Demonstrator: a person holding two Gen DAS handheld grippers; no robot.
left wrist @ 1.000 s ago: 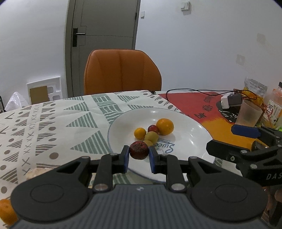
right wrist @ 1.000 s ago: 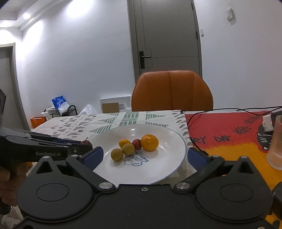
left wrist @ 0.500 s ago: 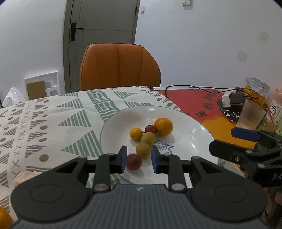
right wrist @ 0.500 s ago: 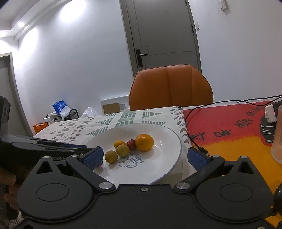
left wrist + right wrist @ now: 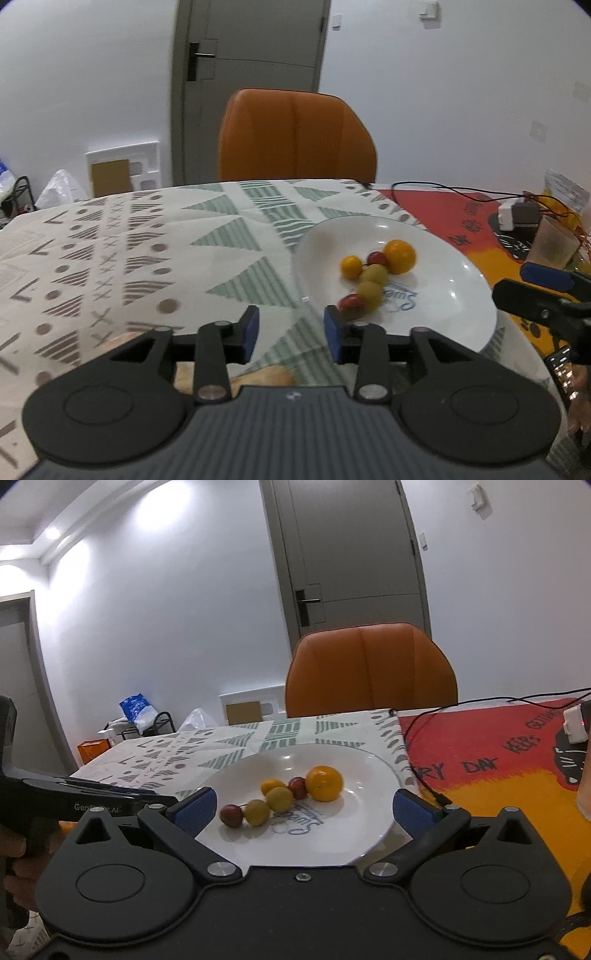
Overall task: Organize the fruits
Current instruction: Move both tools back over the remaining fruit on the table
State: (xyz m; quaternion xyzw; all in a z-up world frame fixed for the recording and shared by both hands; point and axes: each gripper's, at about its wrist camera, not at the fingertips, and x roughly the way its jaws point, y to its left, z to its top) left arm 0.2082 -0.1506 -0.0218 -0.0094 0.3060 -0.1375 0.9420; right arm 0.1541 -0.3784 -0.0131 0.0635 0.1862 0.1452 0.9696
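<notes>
A white plate (image 5: pixel 461 306) (image 5: pixel 369 805) holds several fruits: an orange (image 5: pixel 399 256) (image 5: pixel 324 782), a small yellow-orange fruit (image 5: pixel 351 266) (image 5: pixel 272 785), two yellow-green fruits (image 5: pixel 373 274) (image 5: pixel 279 799), a small red fruit (image 5: pixel 376 257) (image 5: pixel 297 787) and a dark red fruit (image 5: pixel 352 303) (image 5: pixel 231 815) at the plate's near-left rim. My left gripper (image 5: pixel 291 332) is open and empty over the tablecloth, just left of the plate. My right gripper (image 5: pixel 303 808) is wide open and empty in front of the plate.
A patterned tablecloth (image 5: pixel 147 251) covers the left of the table, a red-orange mat (image 5: pixel 498 775) the right. A cup (image 5: pixel 554 243), a charger with cables (image 5: pixel 517 214) and snack packets stand at right. An orange chair (image 5: pixel 295 136) stands behind. Something pale orange (image 5: pixel 269 376) lies under the left gripper.
My left gripper let go of the dark red fruit on the plate, opened wider and drew back to the left. The right gripper stayed open, nearly still.
</notes>
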